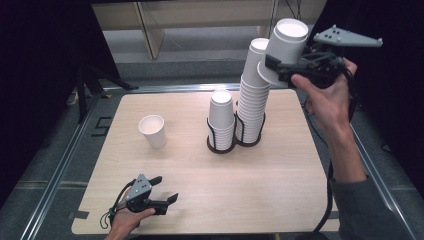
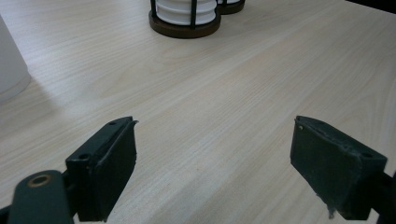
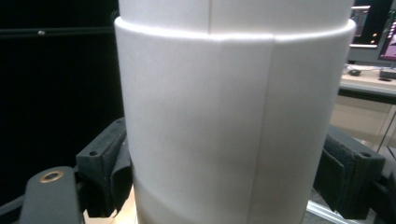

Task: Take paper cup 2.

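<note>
Lifting clear of the tall cup stack (image 1: 252, 95), a white paper cup (image 1: 282, 50) is clamped by the right gripper (image 1: 274, 64); a spot beside the lone cup (image 1: 153, 131) must be found, while the left gripper (image 1: 165, 190) rests open and empty.

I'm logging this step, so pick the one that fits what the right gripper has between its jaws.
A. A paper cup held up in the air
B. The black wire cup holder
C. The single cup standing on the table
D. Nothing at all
A: the right gripper is clamped on a white paper cup held in the air beside the tall stack, and that cup's wall sits between the jaws in the right gripper view.
</note>
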A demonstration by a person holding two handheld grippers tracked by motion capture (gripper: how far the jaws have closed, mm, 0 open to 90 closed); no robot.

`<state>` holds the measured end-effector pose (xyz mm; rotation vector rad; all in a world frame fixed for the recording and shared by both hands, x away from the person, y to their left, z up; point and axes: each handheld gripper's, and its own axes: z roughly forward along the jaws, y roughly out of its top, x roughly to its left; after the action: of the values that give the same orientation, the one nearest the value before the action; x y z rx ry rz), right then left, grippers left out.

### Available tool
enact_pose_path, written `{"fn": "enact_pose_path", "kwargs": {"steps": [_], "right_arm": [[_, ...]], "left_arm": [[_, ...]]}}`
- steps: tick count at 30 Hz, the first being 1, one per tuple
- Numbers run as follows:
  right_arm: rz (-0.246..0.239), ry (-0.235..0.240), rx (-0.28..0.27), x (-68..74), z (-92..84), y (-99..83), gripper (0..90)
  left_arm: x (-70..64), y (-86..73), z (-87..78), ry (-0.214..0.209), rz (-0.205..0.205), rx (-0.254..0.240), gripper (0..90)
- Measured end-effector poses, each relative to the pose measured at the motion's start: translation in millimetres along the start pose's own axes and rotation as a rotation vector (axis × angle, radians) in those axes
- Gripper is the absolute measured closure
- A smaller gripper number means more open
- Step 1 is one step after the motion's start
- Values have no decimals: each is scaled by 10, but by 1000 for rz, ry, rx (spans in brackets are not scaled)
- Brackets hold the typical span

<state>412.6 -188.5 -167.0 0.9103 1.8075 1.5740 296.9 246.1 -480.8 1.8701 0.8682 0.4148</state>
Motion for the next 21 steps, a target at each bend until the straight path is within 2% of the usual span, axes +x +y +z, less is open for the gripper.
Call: {"fn": "enact_pose_path", "kwargs": {"steps": [2,3,5,7,9,14,15,16,18,21], "right_arm": [[-6,26,0,67,-40,-106,179],[-3,41,2,106,-54,-161,178],[0,65,5,190,-79,-273,178],[5,95,10,265,-90,-380,178],[2,113,26,343,-87,-482,179],[20,173,30,499,-19,-777,178],[14,179,31,521,2,-834,179],[21,192,42,552,20,-889,178],[2,205,38,597,61,-987,179],[9,224,46,672,105,-1108,178]], "left_arm": [[2,3,-4,7,5,8,142],[22,5,-13,10,29,29,142],[21,4,-13,9,30,26,141],[0,-2,5,3,-1,-2,142],[0,-2,6,2,-2,-1,141],[9,-2,9,8,6,1,142],[29,1,-7,18,28,24,142],[18,-2,1,11,6,6,142],[20,3,-9,19,8,13,142],[20,-8,16,9,4,-6,142]]}}
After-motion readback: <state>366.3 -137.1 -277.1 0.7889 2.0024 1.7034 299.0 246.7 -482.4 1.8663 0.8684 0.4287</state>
